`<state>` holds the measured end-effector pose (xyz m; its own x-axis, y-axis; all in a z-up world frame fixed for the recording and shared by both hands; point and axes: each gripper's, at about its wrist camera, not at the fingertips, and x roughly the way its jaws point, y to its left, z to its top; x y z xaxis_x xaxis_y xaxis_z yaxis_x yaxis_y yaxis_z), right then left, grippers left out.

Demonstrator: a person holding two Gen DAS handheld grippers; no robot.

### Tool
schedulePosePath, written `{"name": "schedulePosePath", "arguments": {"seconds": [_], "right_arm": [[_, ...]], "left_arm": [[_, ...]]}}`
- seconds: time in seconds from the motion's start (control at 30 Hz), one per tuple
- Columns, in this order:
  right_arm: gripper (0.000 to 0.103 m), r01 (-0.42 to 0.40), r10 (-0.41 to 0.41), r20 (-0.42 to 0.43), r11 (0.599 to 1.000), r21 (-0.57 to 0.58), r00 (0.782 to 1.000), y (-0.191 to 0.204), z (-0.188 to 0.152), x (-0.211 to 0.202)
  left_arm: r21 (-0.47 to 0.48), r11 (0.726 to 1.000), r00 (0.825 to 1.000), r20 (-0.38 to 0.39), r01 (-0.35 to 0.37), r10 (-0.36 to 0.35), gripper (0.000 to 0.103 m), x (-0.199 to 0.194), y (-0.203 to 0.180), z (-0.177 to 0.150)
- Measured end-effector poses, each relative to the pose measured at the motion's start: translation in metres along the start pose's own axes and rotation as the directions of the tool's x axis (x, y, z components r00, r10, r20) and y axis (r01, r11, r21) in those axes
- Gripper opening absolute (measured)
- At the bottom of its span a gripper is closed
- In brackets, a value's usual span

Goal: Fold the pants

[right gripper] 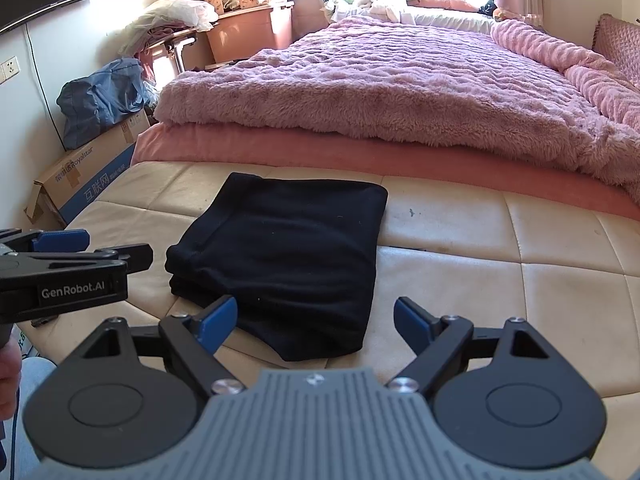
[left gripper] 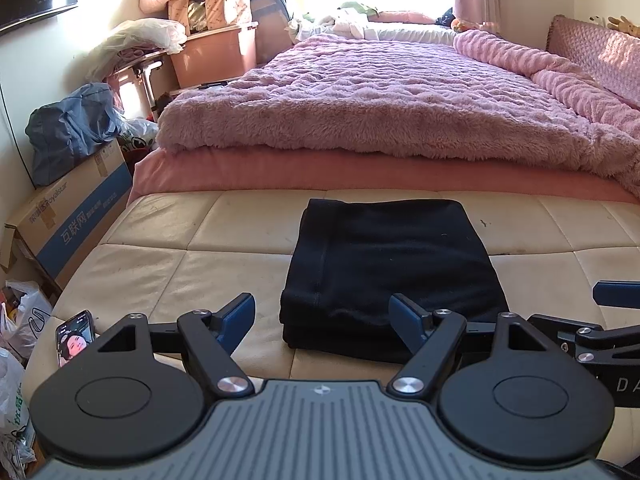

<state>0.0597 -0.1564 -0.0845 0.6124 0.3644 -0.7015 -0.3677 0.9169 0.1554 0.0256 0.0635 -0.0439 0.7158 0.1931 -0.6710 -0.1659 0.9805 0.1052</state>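
Two tools, left tool [left gripper: 322,316] and right tool [right gripper: 315,320], spread wide, empty, folded black pants [right gripper: 280,256] squared on bare cream bench [right gripper: 500,264].

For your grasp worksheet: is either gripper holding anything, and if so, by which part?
Nothing is held. The left gripper and right gripper are both open, and the folded black pants lie free.

Black pants [left gripper: 394,272], folded into flat layered rectangle, lying on cream quilted bench [left gripper: 160,256].
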Motion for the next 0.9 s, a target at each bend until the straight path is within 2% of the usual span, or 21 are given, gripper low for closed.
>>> {"name": "schedulePosePath", "arguments": {"seconds": [0.7, 0.9], "right_arm": [[0.082, -0.001, 0.001, -0.002, 1.0, 0.003, 1.0, 0.0005, -0.0019, -0.0001], [0.082, 0.0, 0.0, -0.003, 1.0, 0.003, 1.0, 0.0008, -0.0019, -0.0001]], "left_arm": [[0.018, 1.0, 1.0, 0.002, -0.007, 0.007, 0.089, 0.0021, -0.0012, -0.0009], [0.036, 0.999, 1.0, 0.03, -0.001, 0.0, 0.089, -0.0005, -0.0009, -0.0027]]}}
